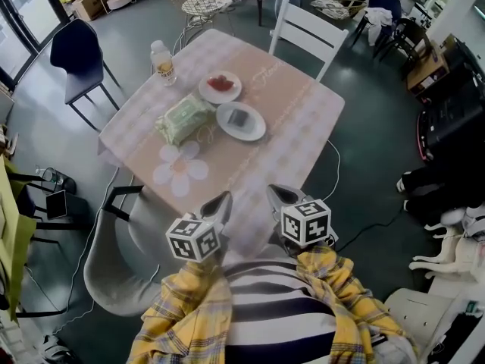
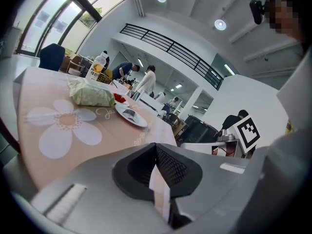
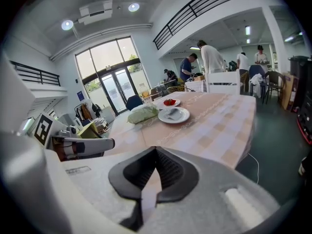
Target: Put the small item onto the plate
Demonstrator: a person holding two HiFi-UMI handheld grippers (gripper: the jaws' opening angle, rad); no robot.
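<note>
1. Holds left hand-held gripper (image 1: 225, 198) and right hand-held gripper (image 1: 274, 191) closed and empty at the desk's (image 1: 303, 120) near corner; risks shoving, not grasping, if arriving with jaws together.
2. Shows small dark item (image 1: 239, 117) on the near plate (image 1: 258, 130), red item (image 1: 220, 83) on the far plate (image 1: 206, 93); could take the wrong one.
3. Could brush the green packet (image 1: 182, 118) just beside the near plate.

A packet (image 1: 183, 119) left of the near plate (image 1: 252, 131) on the table (image 1: 295, 120), far plate (image 1: 220, 94) behind them, bottle (image 1: 162, 61) at far-left edge
</note>
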